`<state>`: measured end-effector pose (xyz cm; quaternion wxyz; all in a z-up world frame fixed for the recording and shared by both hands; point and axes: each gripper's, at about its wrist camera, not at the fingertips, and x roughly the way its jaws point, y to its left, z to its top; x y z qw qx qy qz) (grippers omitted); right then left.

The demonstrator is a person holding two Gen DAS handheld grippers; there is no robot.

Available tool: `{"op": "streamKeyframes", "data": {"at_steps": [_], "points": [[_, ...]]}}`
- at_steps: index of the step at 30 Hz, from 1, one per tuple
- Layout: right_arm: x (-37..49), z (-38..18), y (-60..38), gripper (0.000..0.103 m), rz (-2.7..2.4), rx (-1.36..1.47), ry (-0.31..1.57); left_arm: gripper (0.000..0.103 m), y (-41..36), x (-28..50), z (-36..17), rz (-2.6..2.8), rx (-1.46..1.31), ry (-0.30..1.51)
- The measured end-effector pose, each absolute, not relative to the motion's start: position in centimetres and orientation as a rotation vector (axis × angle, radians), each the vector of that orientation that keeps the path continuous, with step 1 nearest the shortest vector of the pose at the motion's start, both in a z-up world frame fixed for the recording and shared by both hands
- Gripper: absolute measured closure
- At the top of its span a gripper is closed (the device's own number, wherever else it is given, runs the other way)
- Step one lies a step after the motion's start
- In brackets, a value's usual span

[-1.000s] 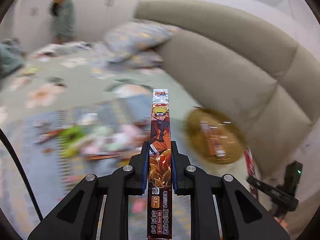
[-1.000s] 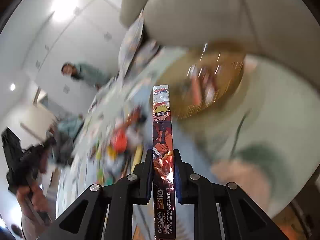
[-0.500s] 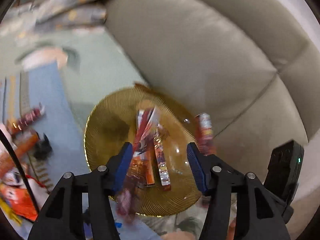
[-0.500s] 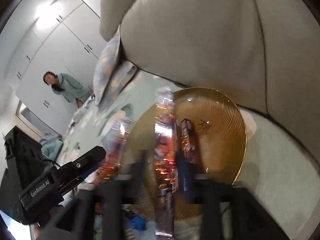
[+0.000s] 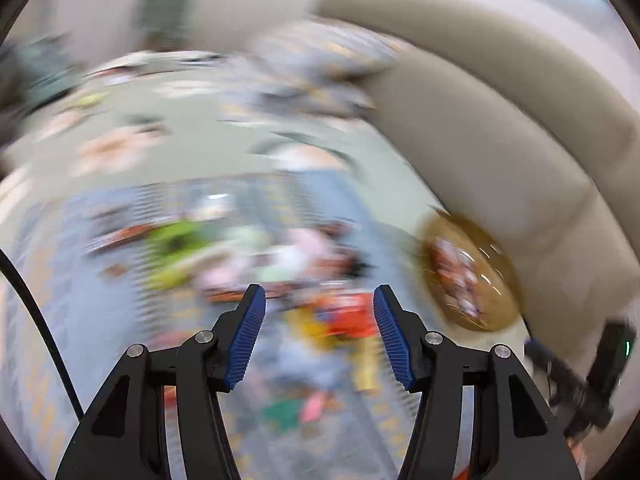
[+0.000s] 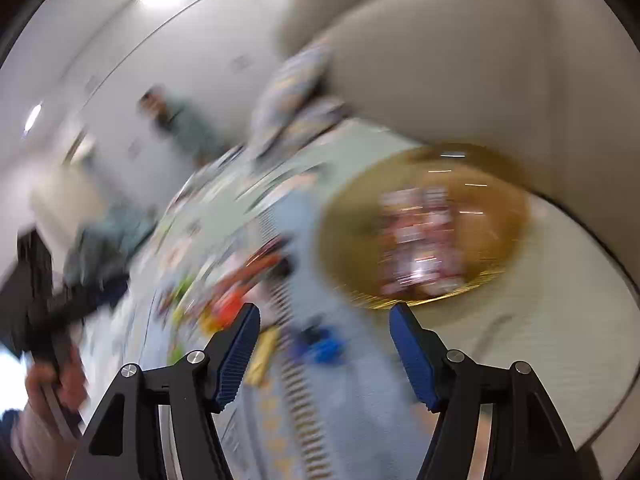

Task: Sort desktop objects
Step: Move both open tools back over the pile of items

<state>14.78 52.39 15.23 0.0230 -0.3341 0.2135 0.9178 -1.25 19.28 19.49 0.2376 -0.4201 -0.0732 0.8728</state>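
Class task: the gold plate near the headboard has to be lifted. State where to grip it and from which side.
Grip the gold plate at its thin rim on the near side, where the open right gripper already faces it. The packets fill the middle, and the headboard stands behind it. Blur hides the rim's profile, so this is tentative.

No legible text, label, brand, number or sign in either view; both are heavily motion-blurred. The packets on the gold plate (image 6: pixel 492 280) carry printing, smeared beyond reading. The coloured items (image 5: pixel 344 316) on the bed's patterned cloth (image 5: pixel 80 320) likewise show no readable markings.
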Motion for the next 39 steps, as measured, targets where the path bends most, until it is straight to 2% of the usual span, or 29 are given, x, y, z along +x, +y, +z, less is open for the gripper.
{"op": "streamKeyframes", "data": {"at_steps": [2, 5, 10, 16, 21, 22, 25, 28, 31, 32, 33, 35, 36, 39], "points": [[13.9, 14.1, 48.2, 0.037, 2.874, -1.118, 0.608, 0.049, 12.7, -0.9, 19.2, 2.426, -1.181, -0.408], [13.3, 10.6, 43.9, 0.037, 2.858, -1.243, 0.584, 0.049, 5.1, 0.1, 18.4, 2.475, -1.194, -0.604], [12.5, 5.7, 40.5, 0.037, 2.775, -1.417, 0.455, 0.049, -1.0, 1.3, 17.3, 2.579, -1.215, -0.601], [12.8, 3.1, 41.7, 0.037, 2.825, -1.234, 0.445, 0.049, -0.7, -0.7, 13.9, 2.565, -1.275, -0.502], [13.2, 1.6, 43.8, 0.033, 2.846, -1.163, 0.672, 0.049, 1.1, -4.2, 9.5, 2.497, -1.394, -0.451], [12.9, 1.4, 43.8, 0.030, 2.858, -1.158, 0.665, 0.049, 1.4, -5.2, 9.1, 2.490, -1.393, -0.468], [12.0, 1.3, 42.5, 0.000, 2.932, -1.204, 0.570, 0.049, 2.6, -8.9, 8.8, 2.526, -1.314, -0.478], [11.6, 1.3, 41.1, 0.000, 2.909, -1.234, 0.410, 0.049, 5.4, -13.4, 8.8, 2.530, -1.261, -0.278], [11.5, 1.1, 41.1, 0.000, 2.915, -1.224, 0.409, 0.049, 9.7, -17.4, 8.3, 2.512, -1.202, 0.083], [11.6, 1.0, 41.2, 0.000, 2.924, -1.214, 0.429, 0.049, 10.9, -18.1, 8.0, 2.525, -1.172, 0.235], [11.7, 1.0, 41.4, 0.000, 2.933, -1.205, 0.448, 0.049, 13.1, -18.7, 7.0, 2.531, -1.132, 0.547], [11.8, 1.1, 41.8, 0.000, 2.947, -1.194, 0.494, 0.049, 15.4, -18.9, 5.0, 2.438, -1.094, 0.891], [11.9, 1.1, 42.0, 0.000, 2.953, -1.190, 0.508, 0.049, 15.8, -19.0, 4.5, 2.390, -1.092, 0.917], [11.8, 1.2, 42.1, 0.000, 2.956, -1.186, 0.526, 0.049, 16.2, -20.8, 3.6, 2.310, -1.153, 0.817]]}}
